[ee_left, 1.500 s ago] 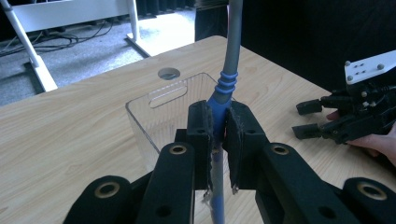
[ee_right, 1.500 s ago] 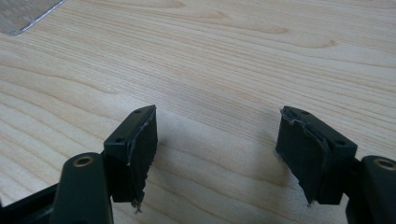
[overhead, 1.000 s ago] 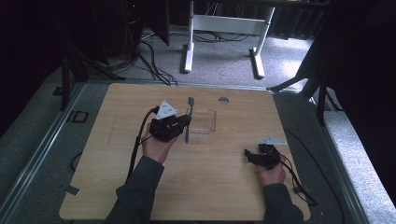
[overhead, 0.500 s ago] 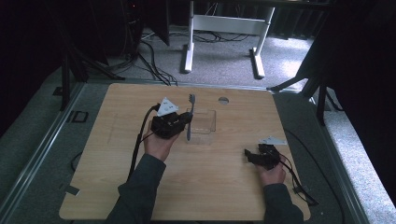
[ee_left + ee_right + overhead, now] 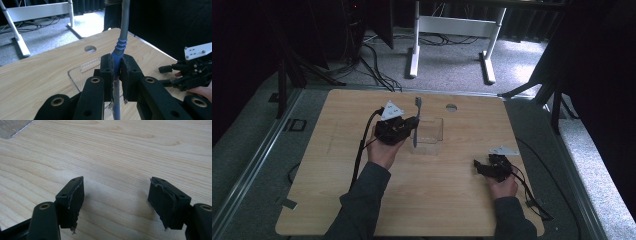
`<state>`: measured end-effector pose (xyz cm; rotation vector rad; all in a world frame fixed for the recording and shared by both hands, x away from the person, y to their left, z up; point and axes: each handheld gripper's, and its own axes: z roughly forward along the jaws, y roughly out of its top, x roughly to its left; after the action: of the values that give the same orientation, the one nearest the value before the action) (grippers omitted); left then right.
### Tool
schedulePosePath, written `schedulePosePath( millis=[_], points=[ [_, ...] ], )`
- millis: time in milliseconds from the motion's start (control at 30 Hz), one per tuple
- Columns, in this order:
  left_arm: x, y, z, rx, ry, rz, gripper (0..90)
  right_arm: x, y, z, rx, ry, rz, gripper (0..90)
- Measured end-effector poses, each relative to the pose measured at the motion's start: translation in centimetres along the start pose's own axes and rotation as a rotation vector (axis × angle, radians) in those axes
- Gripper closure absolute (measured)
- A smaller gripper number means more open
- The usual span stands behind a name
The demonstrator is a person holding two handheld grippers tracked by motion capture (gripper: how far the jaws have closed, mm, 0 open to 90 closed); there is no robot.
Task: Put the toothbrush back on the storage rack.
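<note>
Left gripper clamps a toothbrush upright over the clear tray, at table centre. Right gripper (jaws spread, empty) rests toward 4 o'clock. Placing step, likely: next, lower it into the tray.

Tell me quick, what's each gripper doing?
Left gripper: shut on the toothbrush, over the clear tray.
Right gripper: open, holding nothing, just above the table.

Matt pale wood-grain table, glossy clear plastic tray, ribbed blue-grey toothbrush.
</note>
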<state>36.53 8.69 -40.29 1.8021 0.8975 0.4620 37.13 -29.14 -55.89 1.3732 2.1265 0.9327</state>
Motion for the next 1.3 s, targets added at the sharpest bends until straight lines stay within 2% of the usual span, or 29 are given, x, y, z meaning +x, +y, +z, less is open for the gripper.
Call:
schedulePosePath(
  millis=[400,600,733,1067,1300],
  points=[
    [0.2,0.8,0.4,-0.023,0.002,-0.008,80.8,0.0,0.0,0.0,-0.001,0.0,0.0,28.5],
    [0.6,0.7,0.5,-0.033,0.012,-0.022,80.8,0.0,0.0,0.0,-0.001,0.0,0.0,28.6],
    [0.6,0.7,0.5,-0.044,0.013,-0.015,80.8,0.0,0.0,0.0,-0.001,0.0,0.0,28.5],
    [0.9,0.7,0.8,-0.067,0.025,-0.04,80.8,0.0,0.0,0.0,-0.001,0.0,0.0,28.5],
    [1.1,0.7,1.1,-0.08,0.045,-0.034,80.8,0.0,0.0,0.0,-0.001,0.0,0.0,28.5]
  ],
)
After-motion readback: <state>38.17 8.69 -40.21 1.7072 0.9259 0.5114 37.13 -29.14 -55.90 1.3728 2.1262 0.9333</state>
